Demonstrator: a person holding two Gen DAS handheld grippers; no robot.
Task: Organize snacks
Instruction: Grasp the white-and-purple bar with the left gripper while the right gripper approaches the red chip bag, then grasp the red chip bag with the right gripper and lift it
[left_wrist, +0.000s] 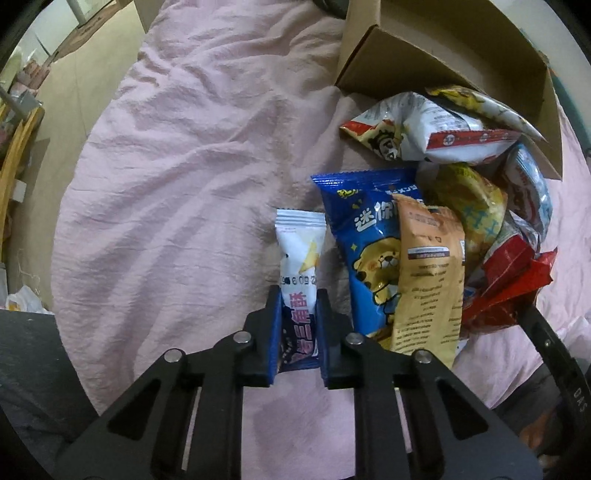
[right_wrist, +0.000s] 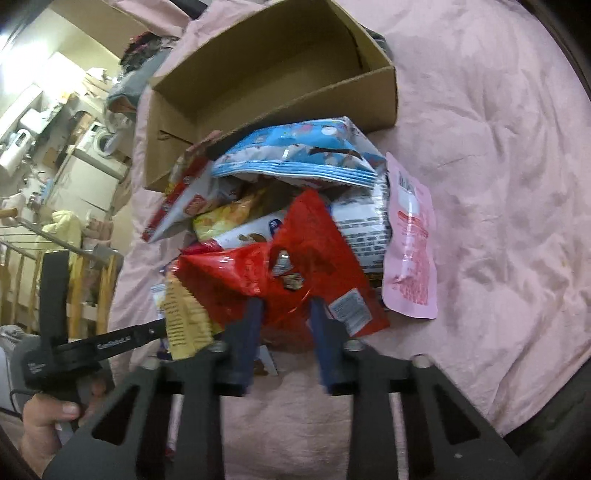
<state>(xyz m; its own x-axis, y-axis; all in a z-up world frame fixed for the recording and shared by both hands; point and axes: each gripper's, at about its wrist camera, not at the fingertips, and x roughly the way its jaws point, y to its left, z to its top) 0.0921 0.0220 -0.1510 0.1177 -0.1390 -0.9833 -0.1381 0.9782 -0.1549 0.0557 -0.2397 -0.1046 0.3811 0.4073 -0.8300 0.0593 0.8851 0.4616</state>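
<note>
Snacks (right_wrist: 280, 229) lay piled outside the empty cardboard box (right_wrist: 258, 74); left gripper (left_wrist: 298, 314) clamped a small packet (left_wrist: 300, 266) (right gripper (right_wrist: 284, 314) straddled a red bag (right_wrist: 295, 258), grip uncertain).

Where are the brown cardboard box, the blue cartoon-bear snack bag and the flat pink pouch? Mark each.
brown cardboard box (right_wrist: 369, 94), right wrist view, near wall.
blue cartoon-bear snack bag (left_wrist: 364, 240), left wrist view, printed front.
flat pink pouch (right_wrist: 412, 236), right wrist view, middle of face.

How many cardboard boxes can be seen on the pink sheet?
1. A single open cardboard box lies on the pink sheet at the far end of the snack pile; packets lean on its near wall. Others may lie out of view.
</note>
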